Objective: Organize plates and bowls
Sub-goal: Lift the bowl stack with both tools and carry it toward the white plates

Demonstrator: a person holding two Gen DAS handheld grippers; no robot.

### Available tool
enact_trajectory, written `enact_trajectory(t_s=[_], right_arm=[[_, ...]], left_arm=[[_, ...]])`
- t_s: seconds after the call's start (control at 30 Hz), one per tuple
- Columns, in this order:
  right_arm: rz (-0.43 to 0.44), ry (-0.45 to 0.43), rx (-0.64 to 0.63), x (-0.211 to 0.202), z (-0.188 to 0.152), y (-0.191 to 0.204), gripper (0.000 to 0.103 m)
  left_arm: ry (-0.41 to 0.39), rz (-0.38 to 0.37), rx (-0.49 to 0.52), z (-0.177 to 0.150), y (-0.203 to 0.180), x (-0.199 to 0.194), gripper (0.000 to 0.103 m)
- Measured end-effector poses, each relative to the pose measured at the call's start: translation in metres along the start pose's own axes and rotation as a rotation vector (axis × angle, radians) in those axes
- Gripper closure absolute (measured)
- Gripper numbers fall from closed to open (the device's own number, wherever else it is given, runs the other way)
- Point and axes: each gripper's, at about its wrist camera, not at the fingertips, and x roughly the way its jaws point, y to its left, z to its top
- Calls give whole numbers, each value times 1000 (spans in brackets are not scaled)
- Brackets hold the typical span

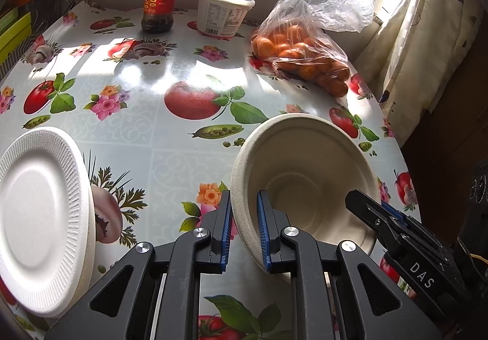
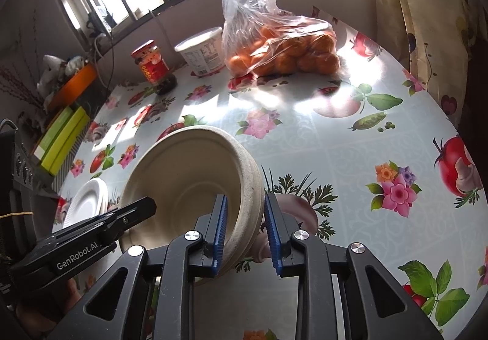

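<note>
A stack of beige paper bowls [image 1: 305, 157] sits near the table's right edge. My left gripper [image 1: 244, 230] straddles its left rim, one finger outside and one inside, closed on the wall. My right gripper [image 2: 245, 234] straddles the opposite rim [image 2: 253, 187]; its left pad touches the inner wall, and the right pad stands a little off the outside. It shows in the left wrist view [image 1: 378, 218] at the bowl's right side. White foam plates [image 1: 39, 205] lie stacked to the left, also in the right wrist view [image 2: 87, 199].
On the flowered tablecloth [image 1: 170, 138], a red-labelled jar [image 1: 160, 0], a white tub [image 1: 222, 12] and a bag of oranges [image 1: 302, 56] stand at the back. The table edge and a curtain [image 1: 427, 35] are to the right.
</note>
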Motion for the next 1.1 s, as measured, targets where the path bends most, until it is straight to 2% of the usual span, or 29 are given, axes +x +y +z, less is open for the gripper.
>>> enact_trajectory(t_s=[0.53,1.1], right_arm=[[11,-15,-2,-9,4,5,79],[50,-36,-61,-25,0,56,79]], left_arm=[[-20,-12,-9,0,4,-13,86],[-88,-9,-64,-1,37,-59,86]])
